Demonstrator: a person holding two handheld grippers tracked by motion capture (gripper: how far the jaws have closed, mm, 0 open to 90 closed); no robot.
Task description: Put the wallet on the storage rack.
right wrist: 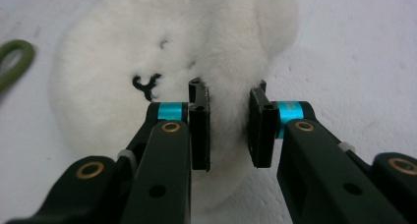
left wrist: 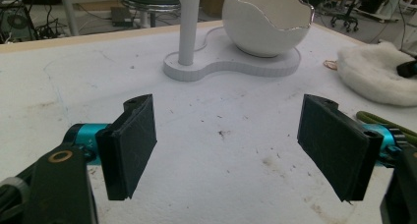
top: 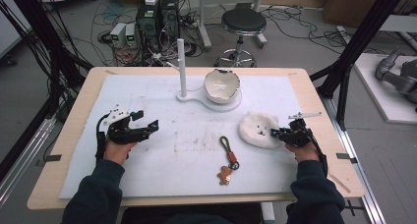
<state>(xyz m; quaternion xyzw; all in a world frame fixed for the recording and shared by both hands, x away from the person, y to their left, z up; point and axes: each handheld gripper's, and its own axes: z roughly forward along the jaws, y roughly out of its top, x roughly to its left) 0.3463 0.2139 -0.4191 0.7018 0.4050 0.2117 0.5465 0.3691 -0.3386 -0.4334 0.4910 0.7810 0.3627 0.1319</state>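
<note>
While pinching the near edge of the fluffy white round plush bear-face pouch (right wrist: 162, 62), sits low at the right of the high view, right hand-held gripper (right wrist: 228, 128) with its jaws drawn close on a fold of fur between the black pads (right wrist: 199, 130). Lies flat on the white-covered tabletop (top: 162, 106), that pouch (top: 259, 129), at centre right of the high view, not yet lifted as far as can be judged. Rests at the left of the high view, left hand-held gripper (top: 147, 126), jaws spread wide apart and holding nothing, pointed across bare cloth toward the middle of the frame.

Stands at upper centre of the high view, white stand with an upright post and a cracked-eggshell-shaped white bowl (top: 222, 85) on its flat base; looks empty from above, that bowl, though its bottom cannot be fully seen. Lies at lower centre, just left of the pouch and apart from it, olive green cord loop keychain with an orange clip and a small brown bear-shaped charm (top: 228, 160), untouched by either tool.

Judged from this: grasp on the pouch made, so first step done; lifting and carrying left to do, likely toward the stand or bowl, though destination cannot be told. Left to handle too, perhaps, the keychain. Early in the work, on the whole.
</note>
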